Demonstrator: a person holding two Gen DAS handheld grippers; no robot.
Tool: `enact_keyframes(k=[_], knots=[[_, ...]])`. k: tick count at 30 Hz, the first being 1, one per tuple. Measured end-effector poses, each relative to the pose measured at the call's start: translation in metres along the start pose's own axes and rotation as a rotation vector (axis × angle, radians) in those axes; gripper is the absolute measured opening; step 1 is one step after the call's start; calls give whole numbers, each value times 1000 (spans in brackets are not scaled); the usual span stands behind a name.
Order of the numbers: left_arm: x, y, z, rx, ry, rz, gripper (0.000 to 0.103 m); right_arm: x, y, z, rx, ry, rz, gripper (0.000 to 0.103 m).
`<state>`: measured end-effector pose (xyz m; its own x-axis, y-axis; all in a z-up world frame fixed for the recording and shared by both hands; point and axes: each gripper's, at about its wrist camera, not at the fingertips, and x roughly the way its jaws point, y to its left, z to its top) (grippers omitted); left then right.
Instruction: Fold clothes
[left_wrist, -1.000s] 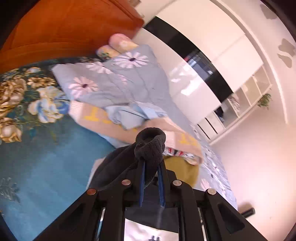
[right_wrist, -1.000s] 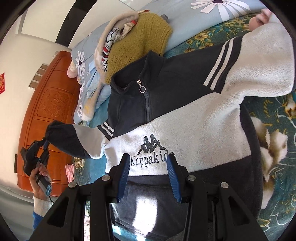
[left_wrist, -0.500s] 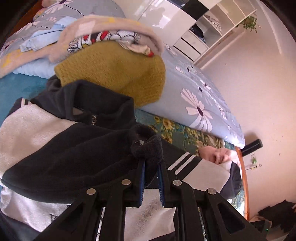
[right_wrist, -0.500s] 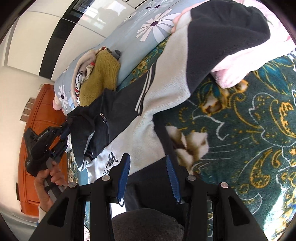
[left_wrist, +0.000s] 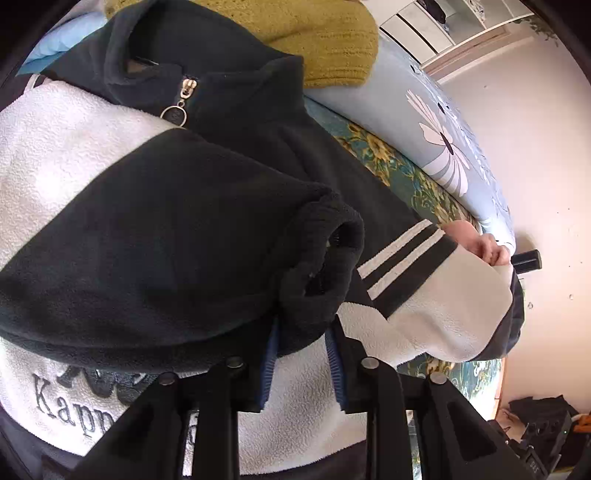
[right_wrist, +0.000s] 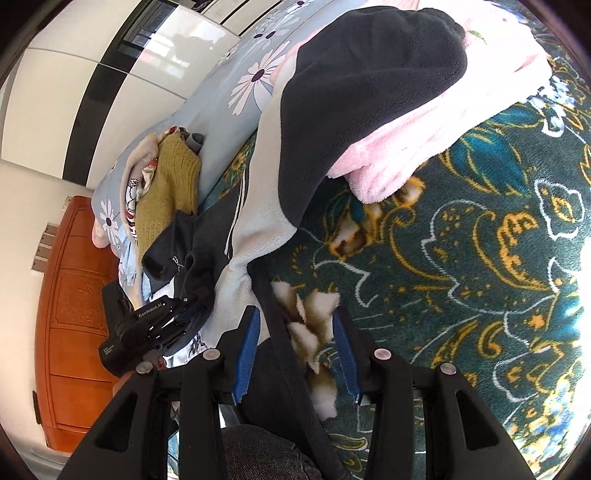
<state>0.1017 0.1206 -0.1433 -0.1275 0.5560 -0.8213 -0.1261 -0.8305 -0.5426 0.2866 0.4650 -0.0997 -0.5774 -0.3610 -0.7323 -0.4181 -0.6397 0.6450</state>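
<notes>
One black-and-white fleece jacket (left_wrist: 92, 177) is laid flat on the patterned bedspread (right_wrist: 461, 258), collar toward the mustard sweater (left_wrist: 325, 40), its long axis running from there to the hem. Two sleeves are counted: one is folded across the chest, its cuff (left_wrist: 325, 266) sitting between the parted fingers of the left gripper (left_wrist: 301, 350); whether it is gripped cannot be told. The right gripper (right_wrist: 295, 350) is spread wide over the jacket's edge.

We see our right gripper (right_wrist: 295, 350) wide open over the sweater's dark hem (right_wrist: 280, 332). The sweater (right_wrist: 266, 221) lies on the flowery bedspread (right_wrist: 461, 277).
</notes>
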Motion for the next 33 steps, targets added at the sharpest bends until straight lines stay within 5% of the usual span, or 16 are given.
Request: enact_keyframes(k=[3,6,13,20,25,27,29,33], knots=[[-16,-11,-10,28,9,-80,40,-9,-5,13,1,-34,-4,42],[-57,-10,-17,19,-98,-129,43,-27,-15,34,16,-109,-16,42],[-152,62,-52,-141,-335,46,50,-63,-62,89,154,-328,-74,42],[-181,149,-122,-391,-349,72,53,-47,-79,119,166,-357,-127,42],[-187,177,-135,-468,-364,72,53,-36,-89,132,250,-340,-82,42],[-190,178,-133,-475,-374,59,53,-36,-87,135,261,-335,-59,21],[-192,180,-131,-484,-380,37,53,-41,-77,137,251,-345,-39,12],[-199,188,-137,-488,-388,16,53,-55,-33,139,183,-363,31,11]])
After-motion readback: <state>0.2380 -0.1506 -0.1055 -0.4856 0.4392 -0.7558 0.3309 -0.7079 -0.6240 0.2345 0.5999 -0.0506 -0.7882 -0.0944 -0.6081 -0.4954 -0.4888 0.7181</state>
